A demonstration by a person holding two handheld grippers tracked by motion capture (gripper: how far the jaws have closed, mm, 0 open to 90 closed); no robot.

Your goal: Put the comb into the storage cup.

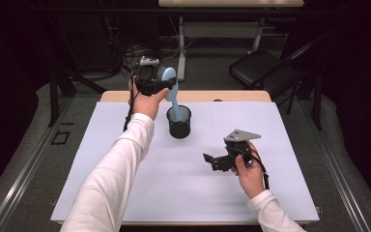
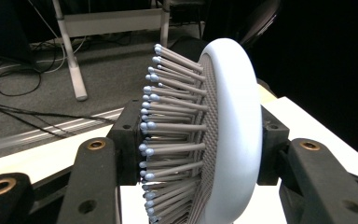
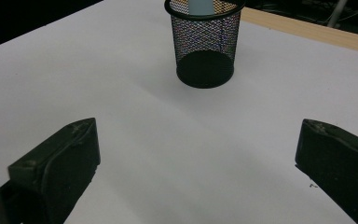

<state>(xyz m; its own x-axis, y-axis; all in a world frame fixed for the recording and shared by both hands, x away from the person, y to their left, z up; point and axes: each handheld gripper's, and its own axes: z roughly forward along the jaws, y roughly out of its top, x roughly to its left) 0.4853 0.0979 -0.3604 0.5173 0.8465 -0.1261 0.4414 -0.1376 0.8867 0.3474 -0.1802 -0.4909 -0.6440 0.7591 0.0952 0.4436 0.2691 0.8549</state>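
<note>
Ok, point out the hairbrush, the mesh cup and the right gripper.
hairbrush (image 2: 235,126), left gripper view, on the pale back rim of its head.
mesh cup (image 3: 205,42), right gripper view, on its black mesh wall.
right gripper (image 1: 211,161), high view, midway between its open jaw tips.

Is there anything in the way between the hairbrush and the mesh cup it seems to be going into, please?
Nothing visible is. The left gripper holds the hairbrush by its head, and the handle already reaches down inside the mesh cup. The right gripper sits open, well apart on the table.

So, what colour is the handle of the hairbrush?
Light blue. The hairbrush handle, dipping into the black mesh cup, shows best in the high view.
</note>
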